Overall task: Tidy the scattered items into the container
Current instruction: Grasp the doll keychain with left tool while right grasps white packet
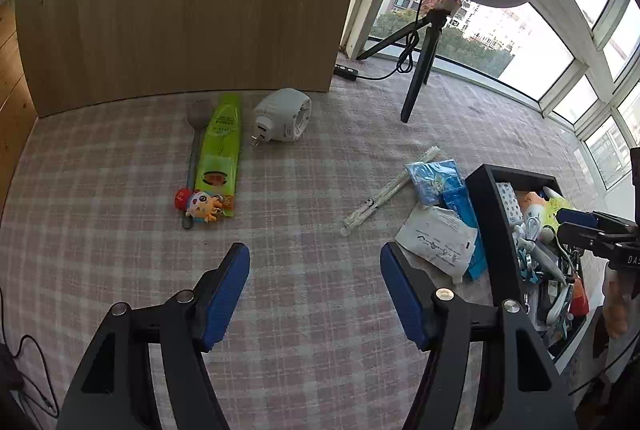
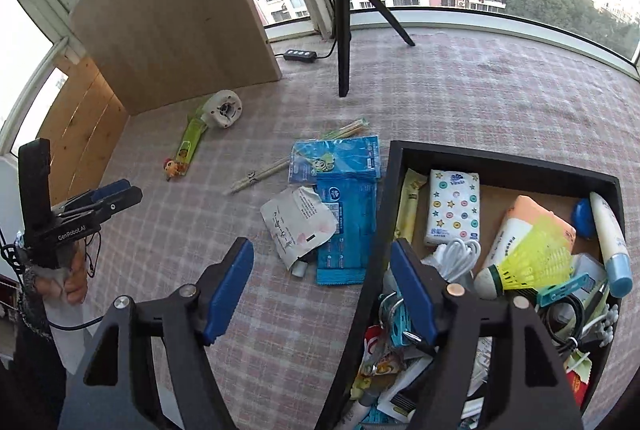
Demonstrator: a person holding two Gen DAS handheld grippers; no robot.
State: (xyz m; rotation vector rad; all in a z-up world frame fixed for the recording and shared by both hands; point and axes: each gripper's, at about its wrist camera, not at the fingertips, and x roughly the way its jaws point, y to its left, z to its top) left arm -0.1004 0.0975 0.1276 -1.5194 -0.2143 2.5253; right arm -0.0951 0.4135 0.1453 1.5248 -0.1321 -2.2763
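A black container (image 2: 504, 159) holds several items; it also shows at the right of the left wrist view (image 1: 486, 213). Left of it on the checked cloth lie a white packet (image 2: 296, 226), blue packets (image 2: 348, 230), wrapped chopsticks (image 2: 260, 175), a green tube (image 1: 220, 153), a doll keychain (image 1: 202, 205), a grey spoon (image 1: 196, 133) and a white plug device (image 1: 284, 115). My left gripper (image 1: 315, 278) is open and empty above bare cloth. My right gripper (image 2: 322, 278) is open and empty over the container's left wall. The left gripper also shows in the right wrist view (image 2: 114, 195).
A wooden board (image 1: 180, 1) stands upright behind the items. A ring-light tripod (image 2: 344, 29) and its cable switch (image 2: 300, 55) stand toward the window. A yellow shuttlecock (image 2: 524, 262) lies in the container.
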